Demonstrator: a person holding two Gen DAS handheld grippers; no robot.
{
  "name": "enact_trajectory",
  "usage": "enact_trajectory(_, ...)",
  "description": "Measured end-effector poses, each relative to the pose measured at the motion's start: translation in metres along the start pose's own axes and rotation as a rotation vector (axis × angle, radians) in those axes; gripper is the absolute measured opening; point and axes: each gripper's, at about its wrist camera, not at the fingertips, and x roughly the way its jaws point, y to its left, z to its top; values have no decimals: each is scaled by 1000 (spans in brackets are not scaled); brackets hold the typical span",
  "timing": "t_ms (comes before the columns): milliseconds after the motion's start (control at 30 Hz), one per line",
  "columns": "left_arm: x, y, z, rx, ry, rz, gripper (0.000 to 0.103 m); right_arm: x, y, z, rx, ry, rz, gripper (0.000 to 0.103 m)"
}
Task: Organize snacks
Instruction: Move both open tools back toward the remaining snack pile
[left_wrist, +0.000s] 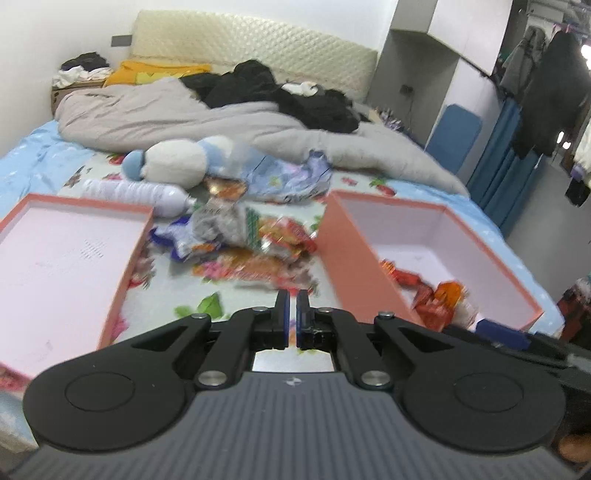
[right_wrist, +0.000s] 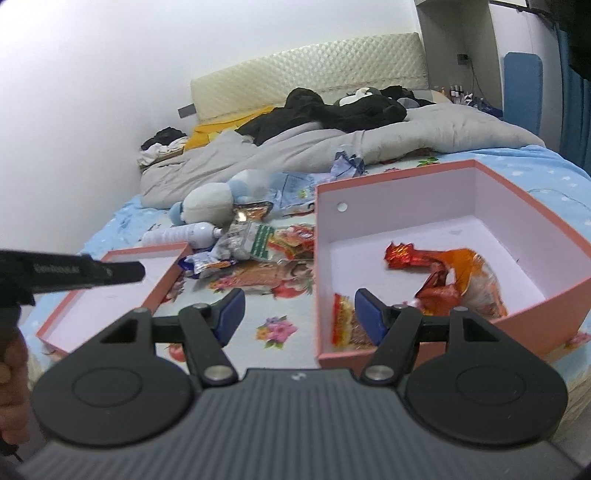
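A pile of snack packets (left_wrist: 240, 232) lies on the flowered bedsheet between a shallow pink lid (left_wrist: 55, 258) and a deep pink box (left_wrist: 476, 221). Orange and red packets (right_wrist: 454, 273) lie in the box (right_wrist: 476, 166), and a yellow-red packet (right_wrist: 345, 321) sits in its near left corner. My left gripper (left_wrist: 291, 295) is shut with nothing in it, just short of the pile. My right gripper (right_wrist: 300, 299) is open and holds nothing. Its right finger (right_wrist: 369, 314) is over the box's near corner and its left finger is over the sheet.
A white plastic bottle (left_wrist: 136, 192) and a blue-white plush toy (left_wrist: 177, 162) lie behind the pile. A grey duvet (left_wrist: 184, 114) with dark clothes fills the far half of the bed. The lid (right_wrist: 110, 295) shows below the left tool's black body (right_wrist: 74, 273).
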Motion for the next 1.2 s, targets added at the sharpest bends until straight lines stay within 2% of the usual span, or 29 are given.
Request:
enact_trajectory(300, 4, 46, -33, -53, 66, 47, 3, 10, 23, -26, -45, 41, -1, 68)
enact_trajectory(400, 11, 62, -31, -68, 65, 71, 28, 15, 37, -26, -94, 21, 2, 68)
enact_trajectory(433, 13, 66, -30, -70, 62, 78, 46, 17, 40, -26, -100, 16, 8, 68)
enact_trajectory(467, 16, 69, -28, -65, 58, 80, 52, 19, 44, -26, -104, 10, 17, 68)
enact_trajectory(600, 34, 81, -16, -27, 43, 90, 65, 36, 60, -23, -122, -1, 39, 68)
enact_trajectory(667, 46, 92, -9, -58, 61, 84, 72, 49, 69, -21, -149, 13, 24, 68)
enact_trajectory(767, 65, 112, 1, -134, 70, 23, 76, 74, 79, -19, -172, 21, 7, 68)
enact_trajectory(933, 108, 132, 15, -151, 84, 21, 76, 121, 85, -20, -178, 26, -46, 67)
enact_trajectory(1033, 138, 145, 23, -211, 100, -6, 76, 154, 86, -20, -200, 28, -90, 67)
enact_trajectory(1200, 188, 161, 32, -298, 123, -39, 76, 200, 82, -19, -167, 58, -52, 68)
